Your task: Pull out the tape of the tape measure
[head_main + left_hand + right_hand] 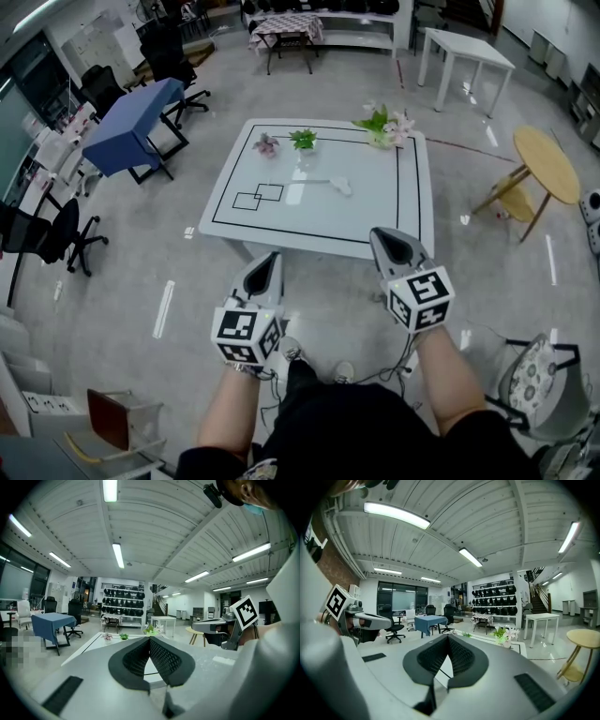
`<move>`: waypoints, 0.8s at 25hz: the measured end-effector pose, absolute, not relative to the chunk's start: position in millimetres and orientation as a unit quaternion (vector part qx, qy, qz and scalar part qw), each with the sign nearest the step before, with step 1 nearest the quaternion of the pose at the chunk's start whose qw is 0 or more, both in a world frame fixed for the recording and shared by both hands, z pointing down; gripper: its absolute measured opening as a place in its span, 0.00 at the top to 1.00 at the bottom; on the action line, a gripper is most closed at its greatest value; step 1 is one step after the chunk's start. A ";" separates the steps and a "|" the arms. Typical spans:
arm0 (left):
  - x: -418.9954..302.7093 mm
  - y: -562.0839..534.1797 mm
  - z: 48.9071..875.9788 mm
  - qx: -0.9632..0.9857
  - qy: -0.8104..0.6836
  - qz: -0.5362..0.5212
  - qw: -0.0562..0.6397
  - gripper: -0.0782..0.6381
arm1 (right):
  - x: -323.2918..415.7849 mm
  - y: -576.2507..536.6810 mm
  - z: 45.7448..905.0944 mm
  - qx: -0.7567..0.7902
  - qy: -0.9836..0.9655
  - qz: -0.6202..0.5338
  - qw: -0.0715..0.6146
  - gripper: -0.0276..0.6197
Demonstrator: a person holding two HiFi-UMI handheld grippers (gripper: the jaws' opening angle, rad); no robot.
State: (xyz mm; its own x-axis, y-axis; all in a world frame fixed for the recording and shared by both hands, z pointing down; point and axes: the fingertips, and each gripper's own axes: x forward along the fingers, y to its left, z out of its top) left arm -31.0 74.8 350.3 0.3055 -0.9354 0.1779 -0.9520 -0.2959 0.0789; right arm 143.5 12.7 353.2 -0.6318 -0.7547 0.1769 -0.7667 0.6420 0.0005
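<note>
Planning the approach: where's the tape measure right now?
Head view: the tape measure lies near the middle of the table, to the right of the squares drawn on it and on the near side of the green plant.

— Table (370,216), finish?
— White top, thin black border line, two black-outlined rectangles (258,197). Tape measure (339,185): whitish.
— Plants?
— Small flower (267,143) pink; sprig (303,139) green; bouquet (384,125) green with pale pink blooms.
— Grippers?
— Left gripper (272,259) and right gripper (380,236): grey shells, black mesh-textured pads; cubes (246,336) white with black square markers.
— Surroundings?
— Floor (187,272) grey; draped table (131,131) blue; round table (547,161) tan wood; far tablecloth (286,25) checked; office chairs (56,234) black; person's clothing (347,422) black
</note>
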 end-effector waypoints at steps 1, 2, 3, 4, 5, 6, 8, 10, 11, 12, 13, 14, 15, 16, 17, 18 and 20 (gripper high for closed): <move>-30.9 76.8 351.6 0.804 -0.587 0.050 0.085 0.89 | 142.4 13.9 354.2 0.420 -0.903 0.038 0.081 0.96; -31.0 78.5 353.1 0.804 -0.587 0.051 0.085 0.88 | 141.5 15.0 355.3 0.420 -0.903 0.039 0.080 0.96; -31.4 79.9 354.6 0.804 -0.587 0.052 0.086 0.88 | 140.5 15.7 356.4 0.419 -0.904 0.039 0.080 0.96; -32.1 80.9 355.9 0.803 -0.587 0.052 0.086 0.88 | 139.4 16.1 357.3 0.418 -0.904 0.040 0.080 0.96; -33.1 81.5 356.9 0.803 -0.588 0.052 0.087 0.88 | 138.4 16.5 358.0 0.418 -0.904 0.040 0.079 0.96; -34.0 82.0 357.6 0.802 -0.588 0.052 0.087 0.88 | 137.5 16.9 358.5 0.417 -0.905 0.041 0.079 0.96; -34.7 82.2 357.8 0.802 -0.588 0.053 0.088 0.88 | 136.6 17.4 358.9 0.417 -0.904 0.042 0.078 0.96; -34.2 81.1 356.1 0.803 -0.588 0.053 0.087 0.88 | 137.5 16.7 359.2 0.419 -0.904 0.044 0.077 0.96; -33.6 80.3 355.0 0.803 -0.588 0.053 0.087 0.88 | 138.1 16.2 359.3 0.420 -0.903 0.045 0.077 0.96; -32.9 79.5 354.1 0.803 -0.587 0.053 0.086 0.88 | 138.8 15.8 359.6 0.421 -0.903 0.045 0.077 0.96; -32.1 79.0 353.5 0.804 -0.586 0.053 0.086 0.88 | 139.6 15.5 360.1 0.422 -0.902 0.045 0.078 0.96; -31.5 78.9 353.2 0.804 -0.586 0.053 0.085 0.88 | 140.3 15.3 360.5 0.423 -0.901 0.046 0.078 0.96; -31.0 78.9 353.1 0.805 -0.585 0.052 0.085 0.88 | 141.0 15.1 360.6 0.424 -0.901 0.047 0.077 0.96; -30.4 79.0 352.8 0.805 -0.585 0.052 0.084 0.88 | 141.7 15.0 360.3 0.425 -0.901 0.047 0.076 0.96; -29.7 79.2 352.3 0.805 -0.584 0.053 0.084 0.88 | 142.3 15.1 359.7 0.425 -0.901 0.047 0.076 0.96; -29.1 79.4 351.6 0.806 -0.584 0.053 0.084 0.88 | 142.9 15.4 358.9 0.426 -0.900 0.047 0.076 0.96; -28.9 80.3 350.1 0.806 -0.583 0.054 0.084 0.88 | 143.3 16.2 357.6 0.426 -0.900 0.047 0.075 0.96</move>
